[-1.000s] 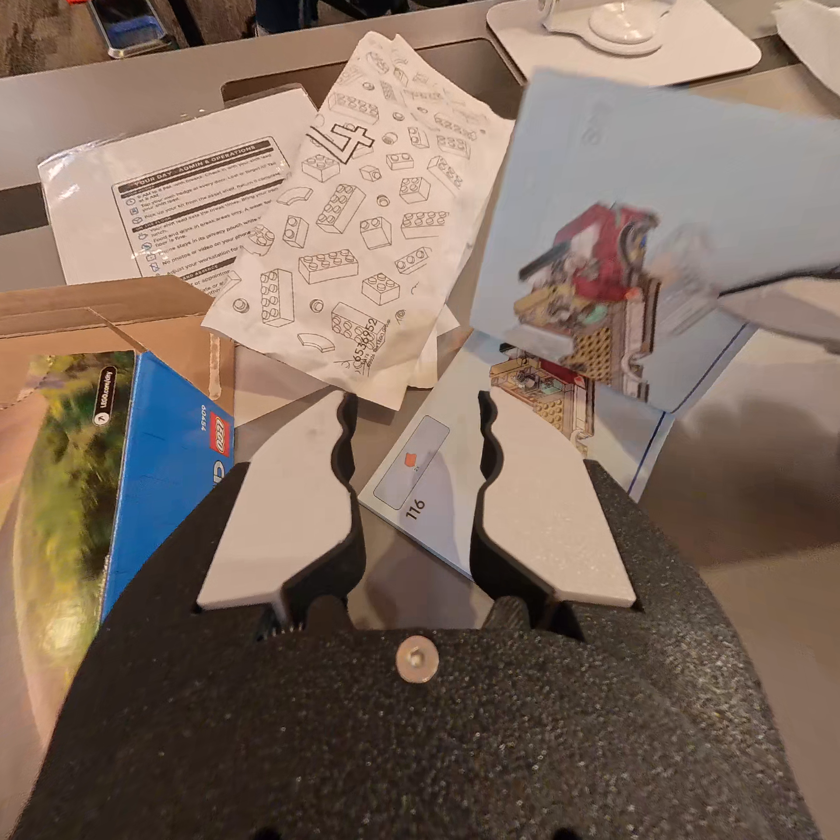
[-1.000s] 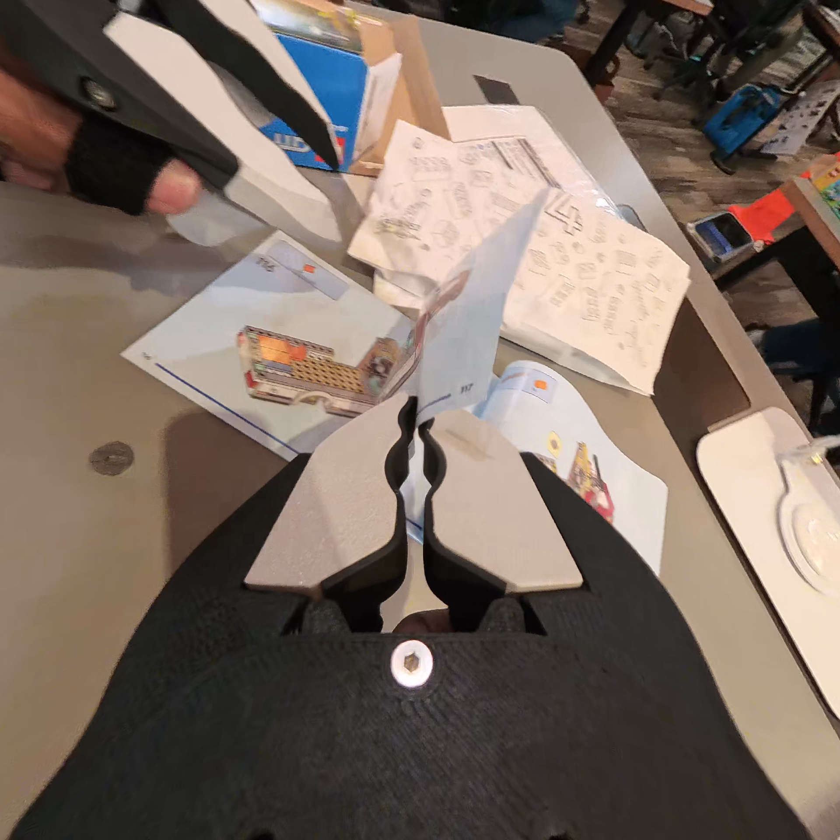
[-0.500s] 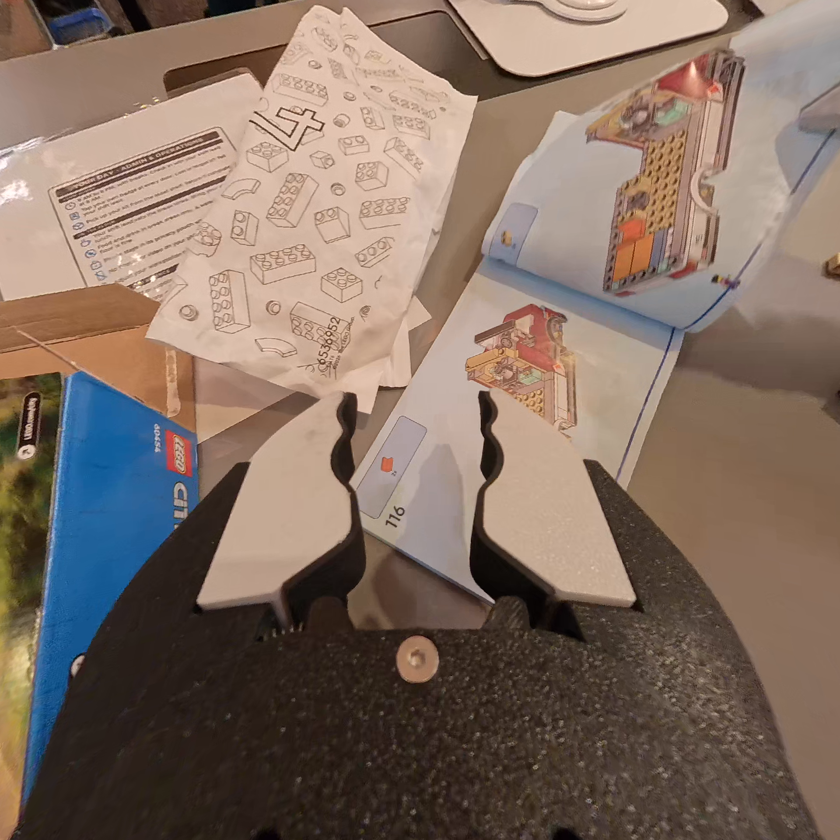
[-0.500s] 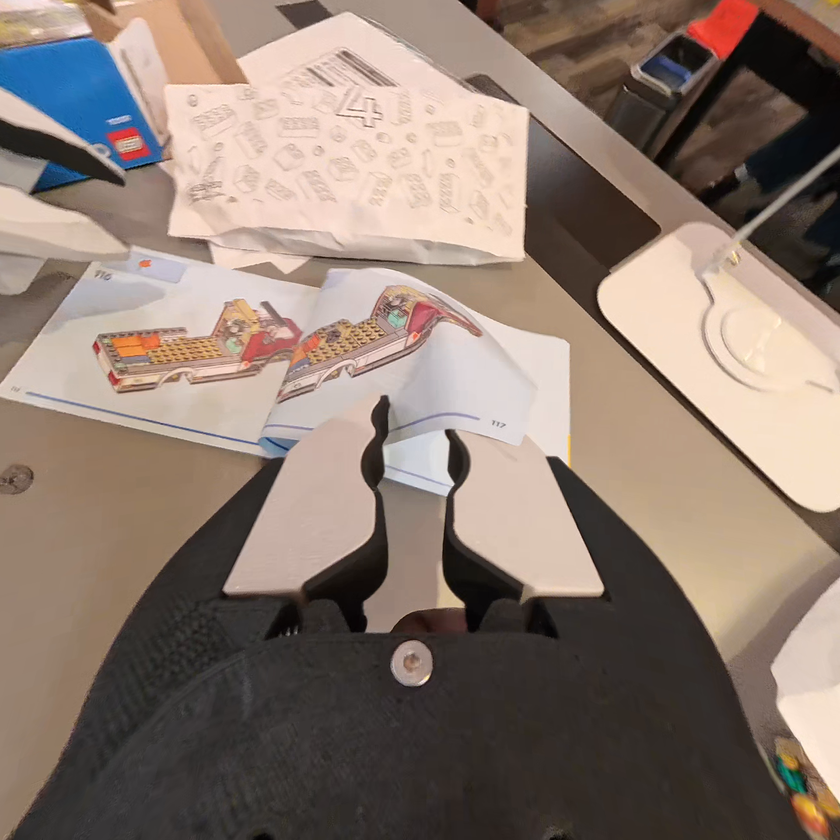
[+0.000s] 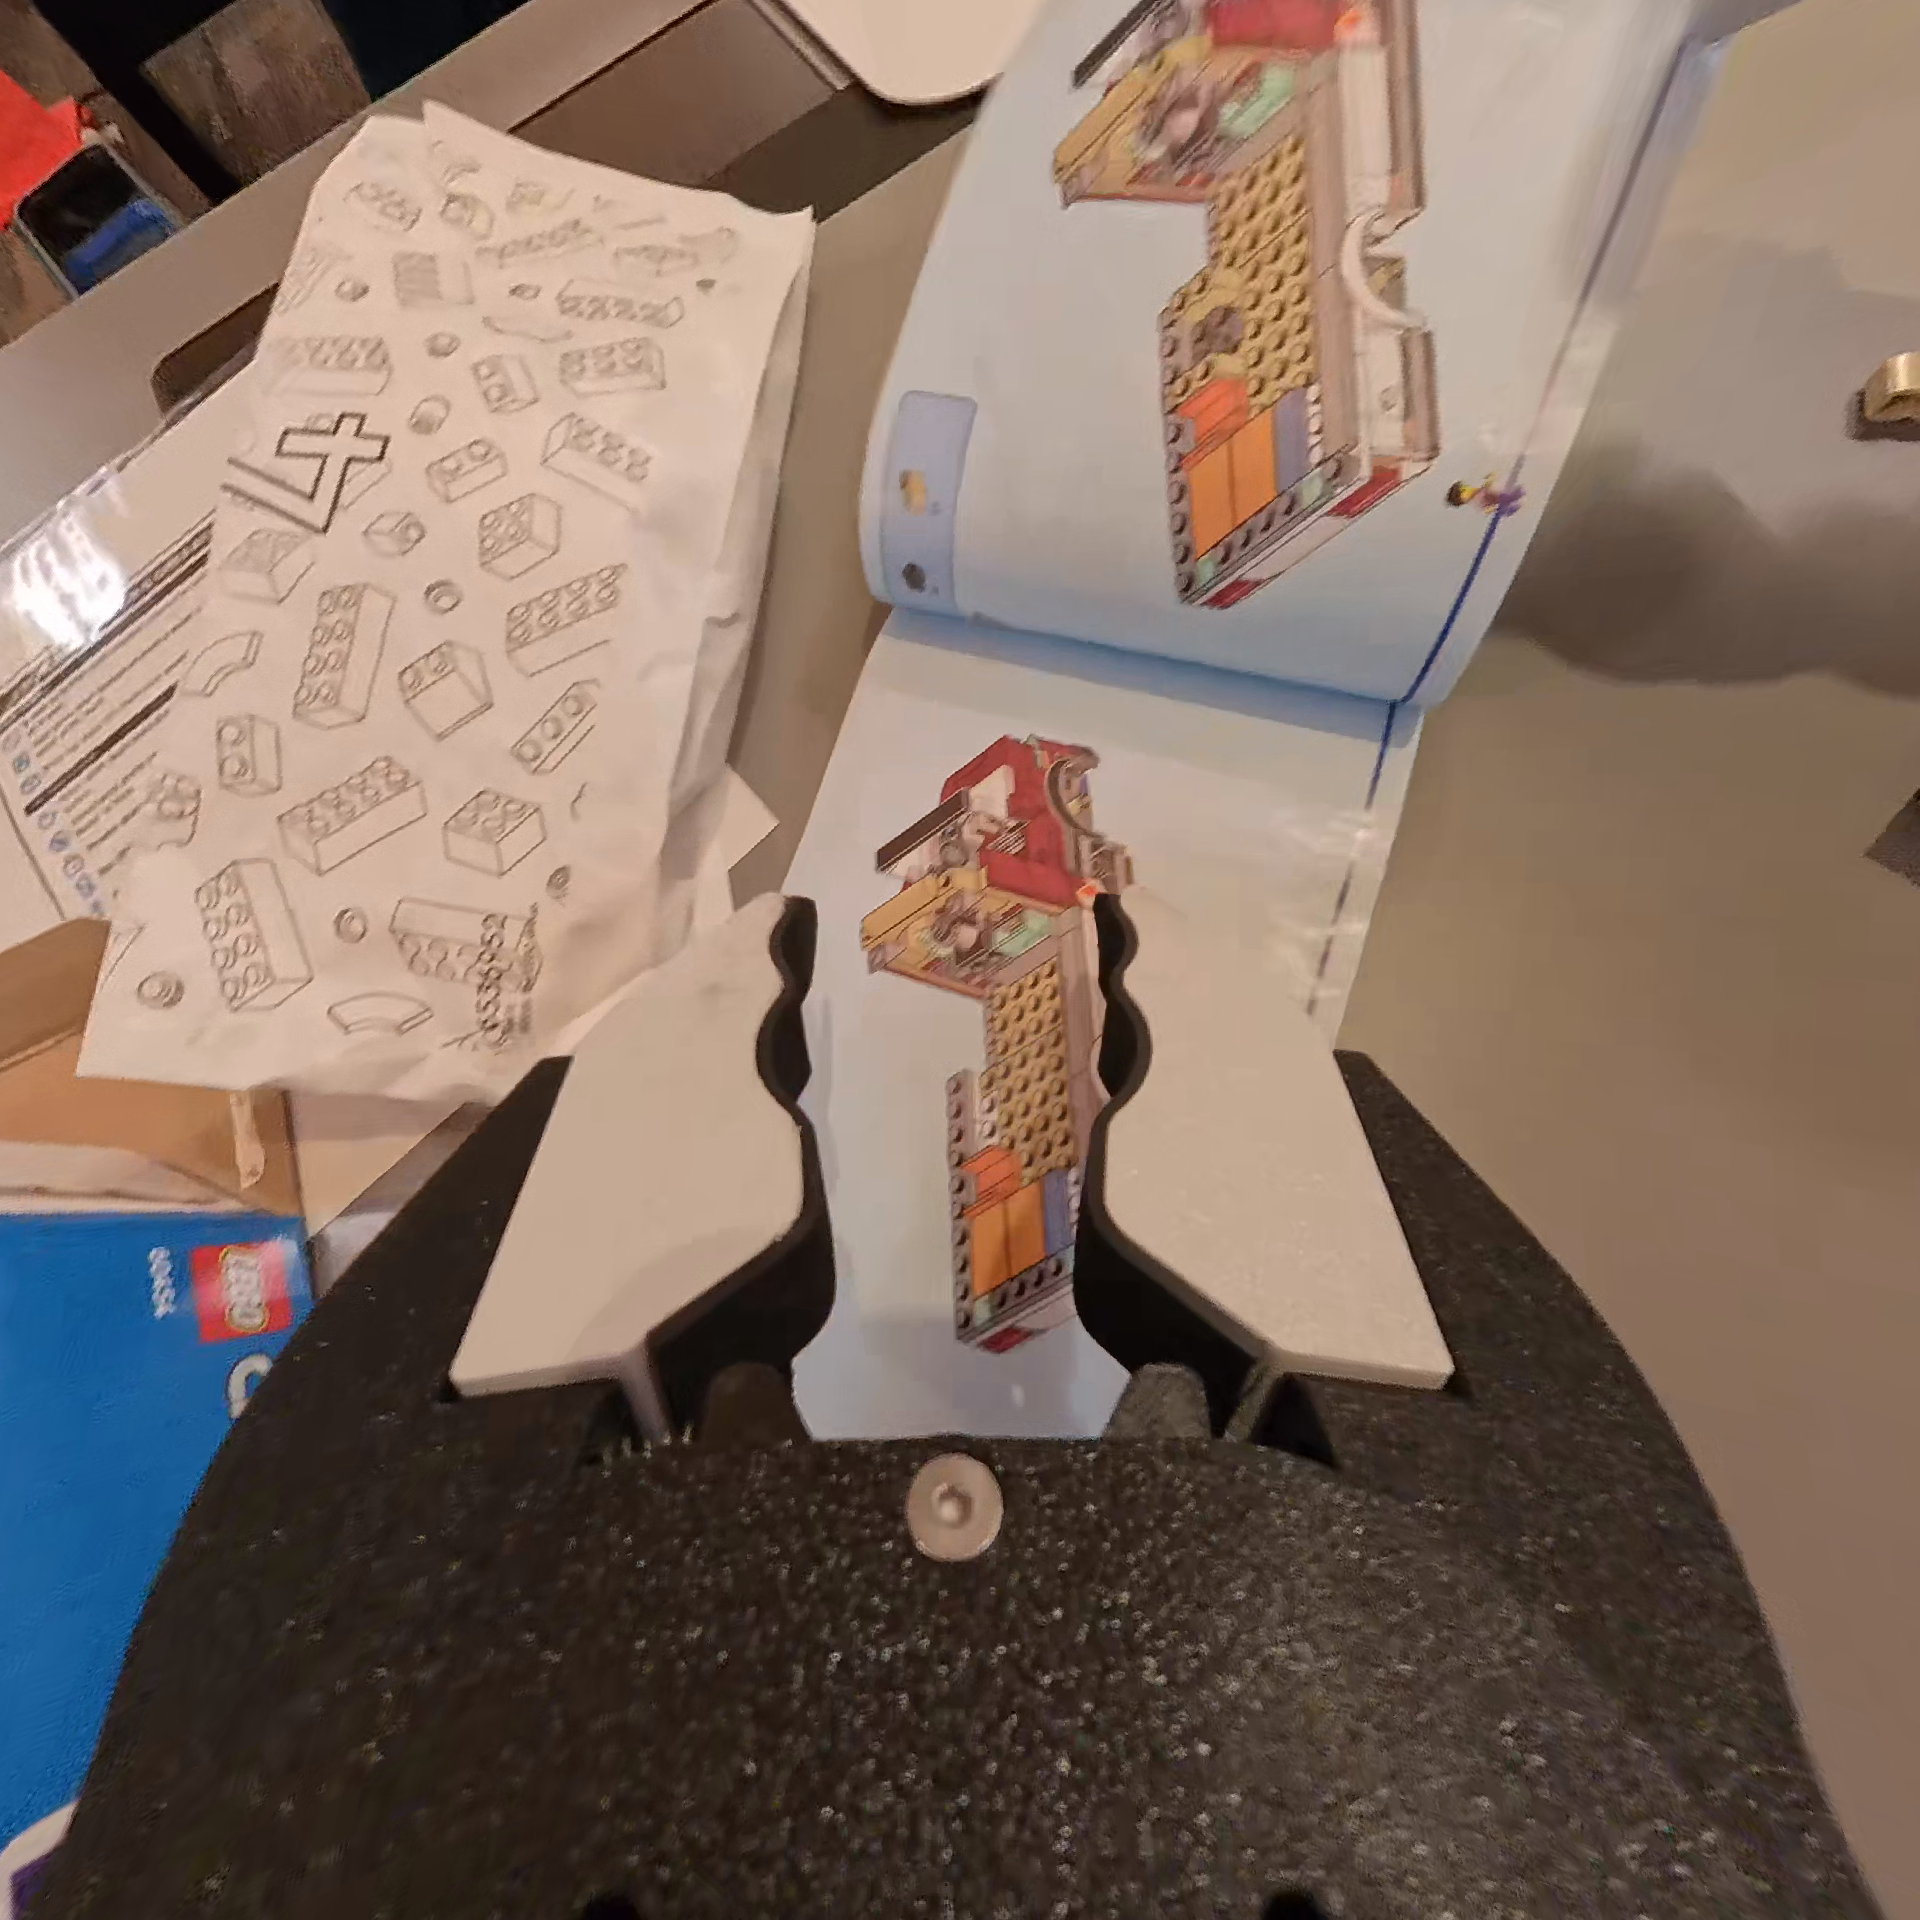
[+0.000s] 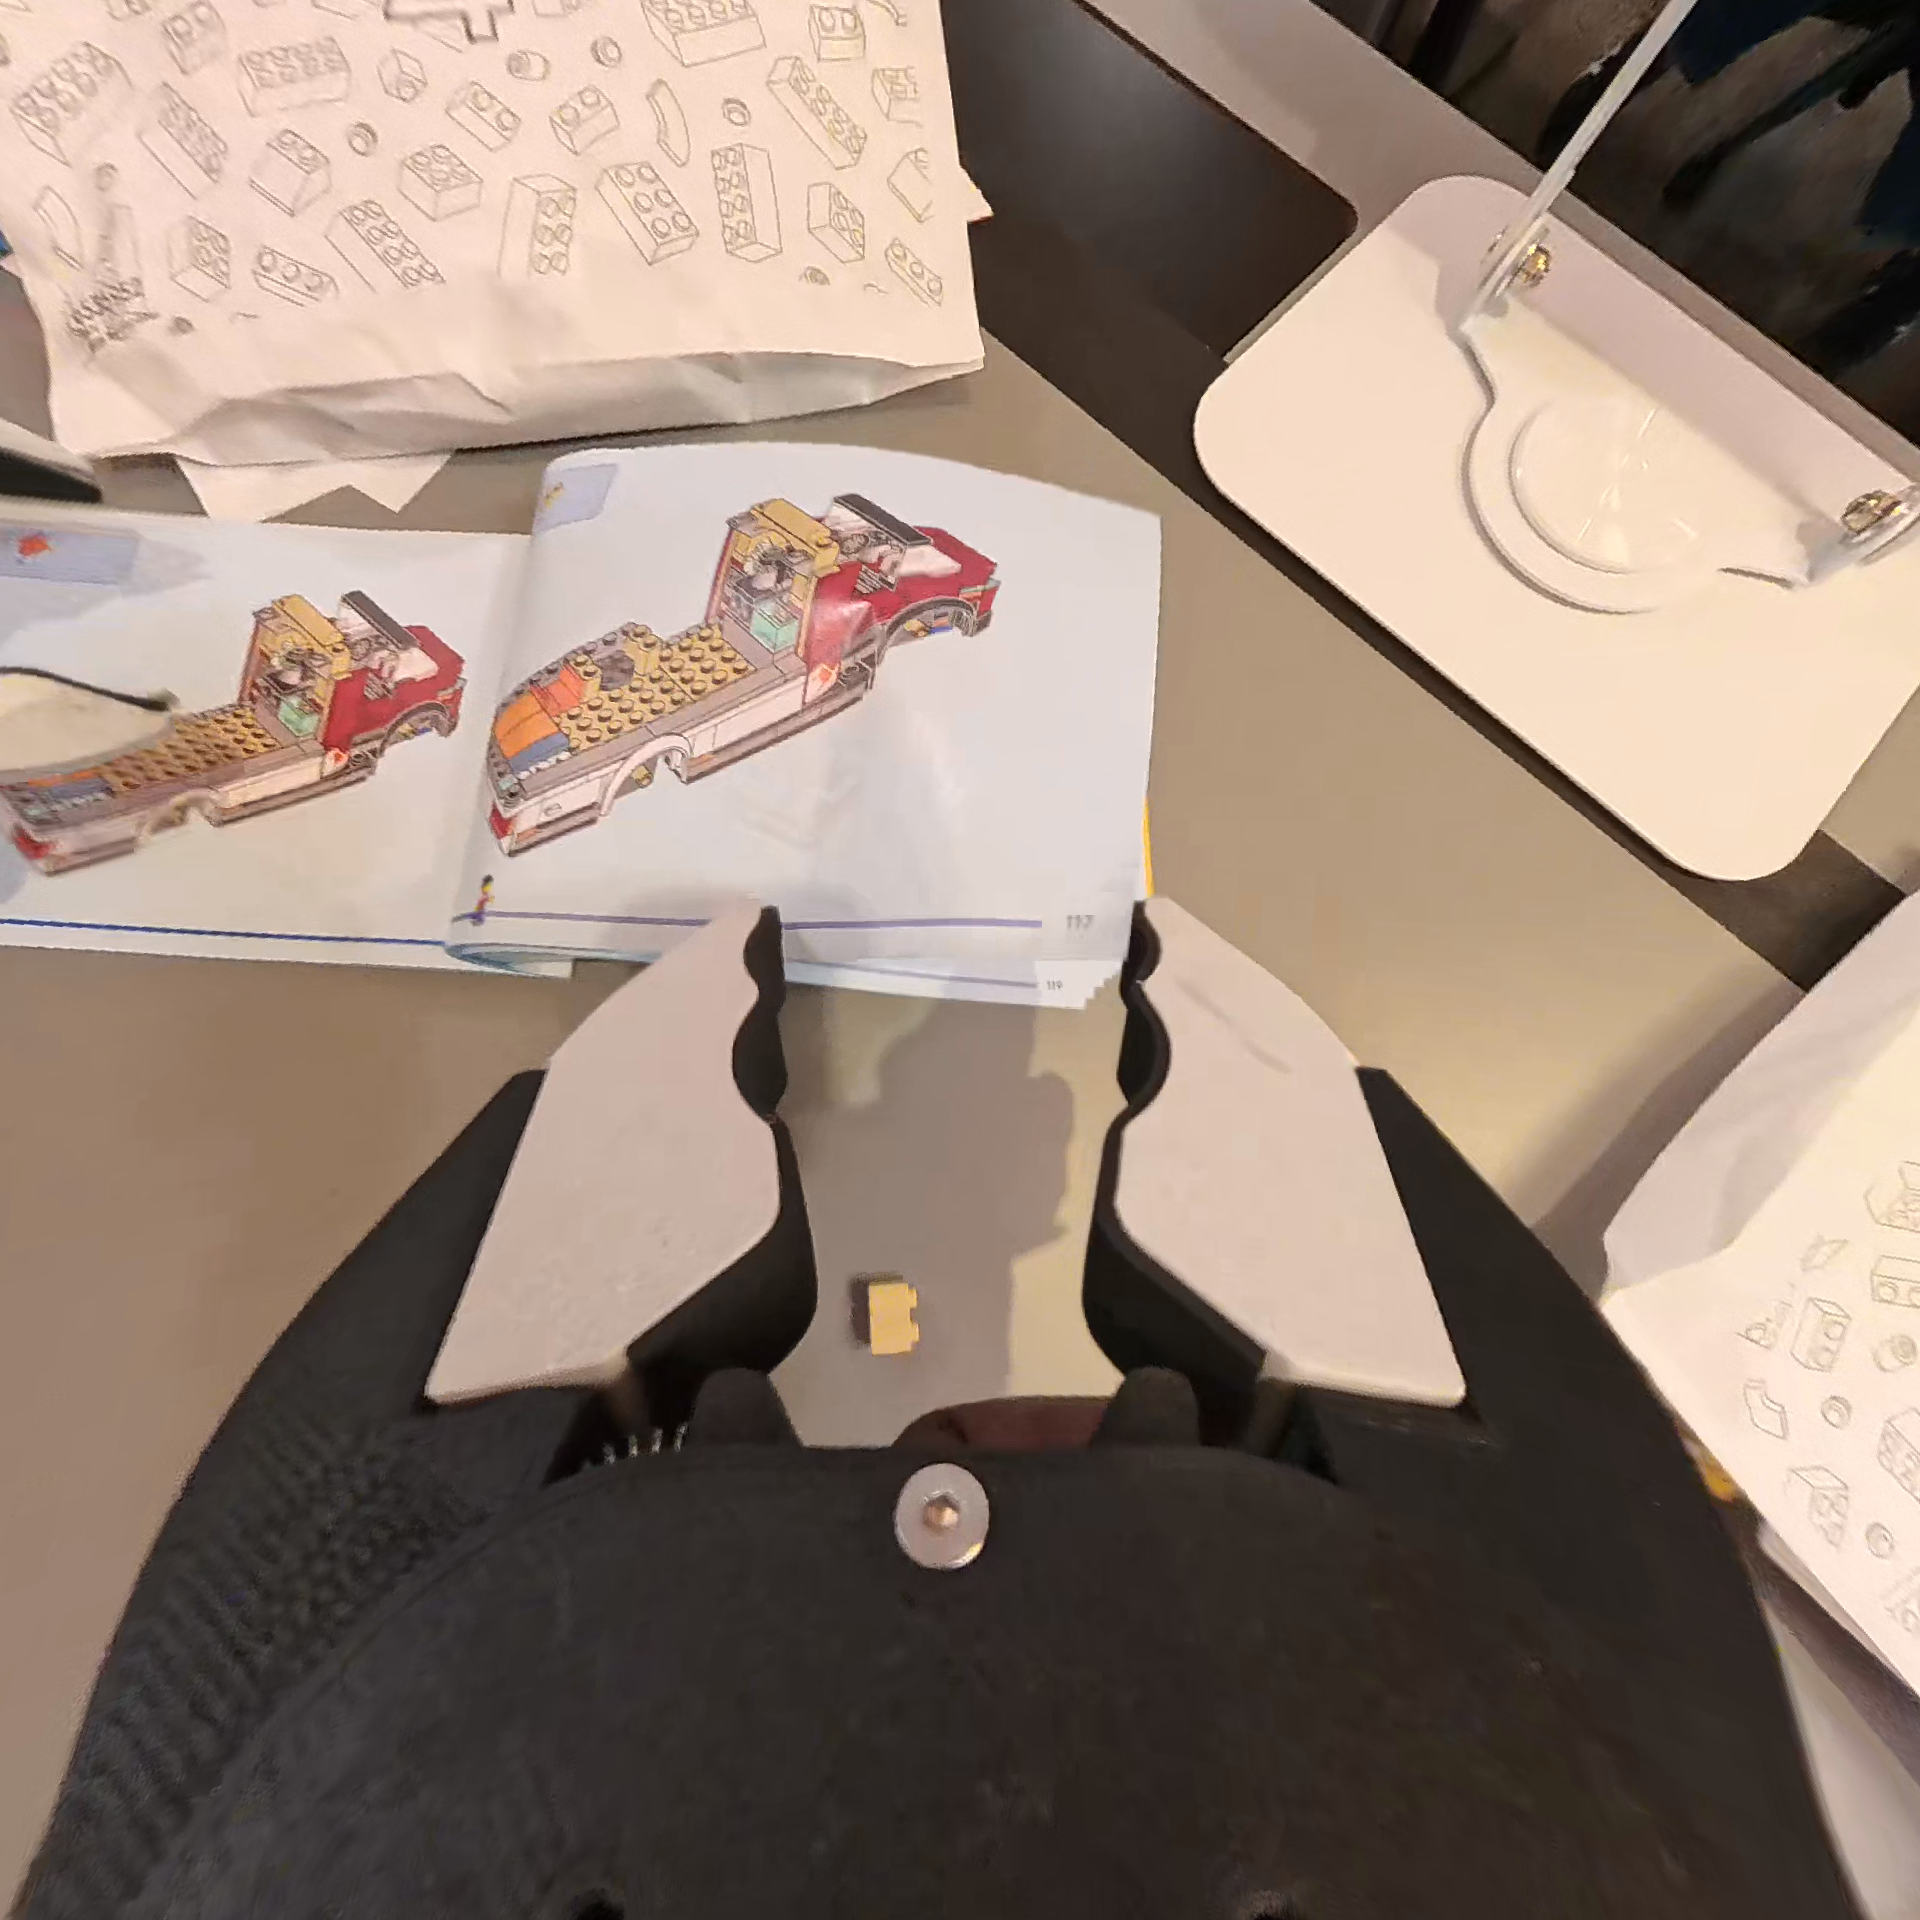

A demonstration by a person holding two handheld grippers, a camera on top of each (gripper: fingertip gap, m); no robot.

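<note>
An open building-instruction booklet [image 6: 831, 727] lies on the grey table [image 6: 312, 1143], both pages showing a red and tan vehicle. My right gripper [image 6: 951, 925] is open and empty just in front of the booklet's near right corner, touching no page. A small tan brick [image 6: 885, 1317] lies on the table below, between its fingers and clear of the pads. My left gripper [image 5: 951, 914] is open and empty, hovering over the booklet's left page [image 5: 1195, 831]. The right page [image 5: 1039, 416] curves up beyond it. One left finger [image 6: 62, 707] shows at the right wrist view's left edge.
A white paper bag printed with brick outlines [image 5: 436, 623] lies behind the booklet, also in the right wrist view [image 6: 499, 208]. A blue box [image 5: 114, 1403] sits at the left. A white stand base [image 6: 1558, 520] is at the right, another printed bag [image 6: 1818, 1299] nearer.
My right gripper was shut on a booklet page, carried it over to the right, then opened and let it go; the page now lies flat. My left gripper moved forward over the left page.
</note>
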